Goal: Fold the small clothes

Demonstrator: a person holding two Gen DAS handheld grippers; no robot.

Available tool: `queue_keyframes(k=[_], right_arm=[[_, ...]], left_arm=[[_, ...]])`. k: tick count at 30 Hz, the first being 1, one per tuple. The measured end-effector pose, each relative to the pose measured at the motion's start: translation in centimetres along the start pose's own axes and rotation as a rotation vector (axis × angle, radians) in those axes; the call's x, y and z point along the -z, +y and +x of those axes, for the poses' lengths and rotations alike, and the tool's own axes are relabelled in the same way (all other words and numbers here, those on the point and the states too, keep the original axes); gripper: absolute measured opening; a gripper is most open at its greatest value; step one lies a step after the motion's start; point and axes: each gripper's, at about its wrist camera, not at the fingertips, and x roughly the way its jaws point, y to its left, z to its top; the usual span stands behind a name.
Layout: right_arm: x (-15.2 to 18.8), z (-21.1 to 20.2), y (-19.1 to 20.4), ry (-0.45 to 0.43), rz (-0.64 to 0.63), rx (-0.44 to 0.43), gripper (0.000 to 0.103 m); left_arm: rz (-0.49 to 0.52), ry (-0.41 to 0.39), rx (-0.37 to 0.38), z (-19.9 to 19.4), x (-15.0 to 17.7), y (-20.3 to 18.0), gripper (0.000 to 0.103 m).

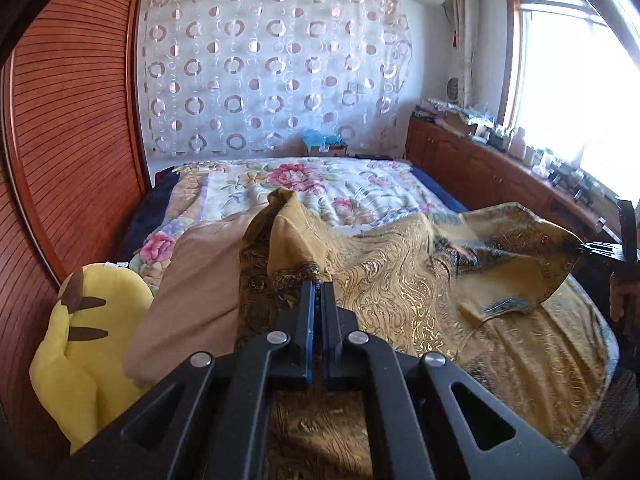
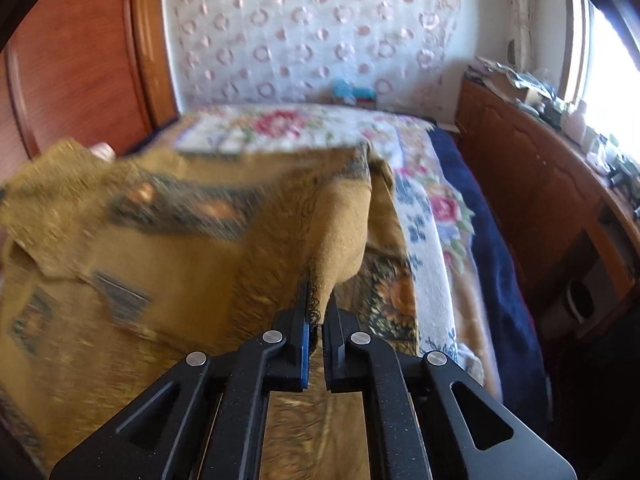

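Note:
A mustard-gold garment (image 1: 400, 280) with gold swirls and dark patterned patches lies spread on the bed. My left gripper (image 1: 319, 286) is shut on a raised fold at its left side, and the cloth peaks just beyond the fingertips. In the left wrist view my right gripper (image 1: 592, 249) shows at the far right edge, pinching the garment's other corner up off the bed. In the right wrist view, which is blurred, my right gripper (image 2: 318, 300) is shut on a hanging fold of the same garment (image 2: 160, 240), which stretches away to the left.
A floral quilt (image 1: 304, 184) covers the bed beyond the garment, over a dark blue blanket (image 2: 492, 248). A yellow plush toy (image 1: 80, 344) and a tan pillow (image 1: 192, 288) lie at the left. A wooden wardrobe (image 1: 72, 128) stands left, a cluttered wooden cabinet (image 1: 480, 168) right under the window.

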Motion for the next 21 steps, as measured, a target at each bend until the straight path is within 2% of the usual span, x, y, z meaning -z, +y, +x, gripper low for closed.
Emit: queue_keyframes(k=[4, 8, 16, 21], right_arm=[[-0.7, -4.0, 0.0, -0.056, -0.008, -0.044, 0.002], [0.3, -7.7, -0.3, -0.078, 0.0, -0.071, 0.002], [5.9, -12.8, -1.3, -0.036, 0.042, -0.08, 0.002], [8.4, -14.3, -1.3, -0.019, 0.055, -0.073, 0.002]], left_arm=[[-0.01, -0.016, 0.012, -1.8, 0.9, 0.4, 0.0], [-0.031, -0.013, 0.026, -3.8, 3.0, 0.6, 0.0], [-0.08, -0.002, 0.044, -7.4, 7.0, 1.1, 0.0], [-0.082, 0.034, 0.035, -7.8, 8.8, 1.2, 0.0]])
